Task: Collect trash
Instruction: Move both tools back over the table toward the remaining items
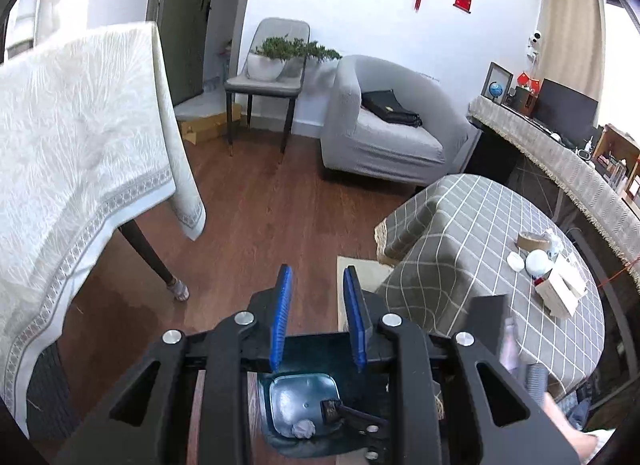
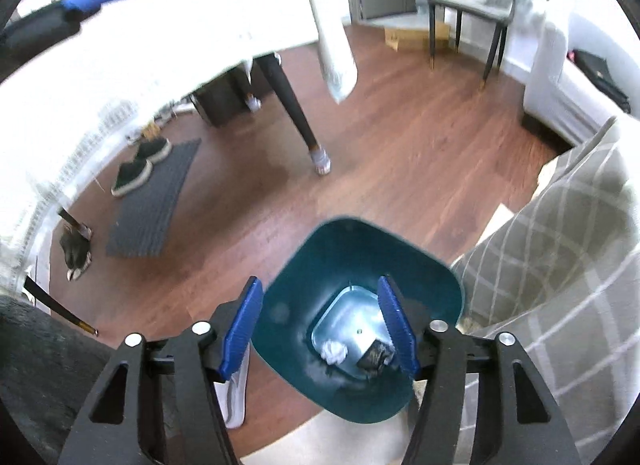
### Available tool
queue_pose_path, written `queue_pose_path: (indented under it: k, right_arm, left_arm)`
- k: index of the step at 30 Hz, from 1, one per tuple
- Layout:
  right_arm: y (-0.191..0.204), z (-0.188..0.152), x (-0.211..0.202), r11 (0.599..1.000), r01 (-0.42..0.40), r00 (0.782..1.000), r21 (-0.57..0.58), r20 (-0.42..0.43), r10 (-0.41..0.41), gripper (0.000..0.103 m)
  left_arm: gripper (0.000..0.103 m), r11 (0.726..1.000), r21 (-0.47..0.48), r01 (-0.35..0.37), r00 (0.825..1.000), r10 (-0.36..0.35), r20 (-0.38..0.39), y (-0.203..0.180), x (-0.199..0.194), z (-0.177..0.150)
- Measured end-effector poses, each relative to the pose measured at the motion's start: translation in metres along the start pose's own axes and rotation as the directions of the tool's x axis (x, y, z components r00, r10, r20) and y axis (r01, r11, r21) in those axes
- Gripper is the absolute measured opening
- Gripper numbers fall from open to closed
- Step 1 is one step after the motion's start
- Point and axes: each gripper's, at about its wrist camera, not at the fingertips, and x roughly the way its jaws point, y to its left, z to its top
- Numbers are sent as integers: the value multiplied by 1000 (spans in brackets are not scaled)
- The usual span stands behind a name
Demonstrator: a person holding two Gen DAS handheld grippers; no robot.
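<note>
Right hand-held gripper [image 2: 322,327]: positioned above the teal trash bin [image 2: 420,265], looking down into it. The blue pads [image 2: 394,325] stand wide apart with nothing between them.

Left hand-held gripper [image 1: 318,313]: held over the wooden floor [image 1: 256,225], level with the edge of the checked tabletop [image 1: 460,233]. Its blue pads [image 1: 280,317] are spread to a moderate gap and hold nothing.

Trash bin: stands on the floor just beside the draped corner of the checked tabletop. Its bottom is pale and reflective. Two items lie on that bottom, close to each other:
- a crumpled white paper ball [image 2: 333,352], toward the left in the right wrist view;
- a dark crumpled wrapper [image 2: 375,354], toward the right in the same view.

The left wrist view shows the same bin from above, behind the gripper frame, with the paper ball [image 1: 303,430] visible.

Checked tabletop, far end: a roll of brown tape [image 1: 533,242], a white round lid [image 1: 515,261], a white rounded container [image 1: 538,262] and a white carton [image 1: 560,289] lie grouped together.

Surroundings: a table with a white tablecloth [image 1: 80,145] at left, a grey armchair [image 1: 384,137] carrying a black bag [image 1: 390,107], a grey floor mat [image 2: 154,201] with dark slippers [image 2: 140,167] on it.
</note>
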Motion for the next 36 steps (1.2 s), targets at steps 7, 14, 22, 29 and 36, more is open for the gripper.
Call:
queue_pose_path:
  k: [7, 14, 22, 29, 36]
  right_arm:
    - [-20, 10, -64, 1000, 18, 990, 9, 140, -19, 51]
    - [-58, 1, -123, 995, 91, 968, 50, 231, -101, 45]
    - [-111, -30, -182, 975, 167, 934, 148, 293, -205, 45]
    - [-156, -69, -225, 946, 198, 905, 257, 322, -277, 45]
    - [-189, -109, -255, 923, 192, 894, 332, 330, -304, 52]
  left_arm:
    - [44, 1000, 14, 26, 996, -27, 79, -17, -12, 11]
    - [53, 997, 31, 71, 992, -74, 106, -41, -10, 16]
    - [72, 961, 167, 220, 972, -230, 39, -111, 9, 7]
    - [84, 896, 315, 314, 946, -322, -28, -180, 33, -15]
    - [92, 821, 403, 403, 914, -387, -127, -227, 64, -33]
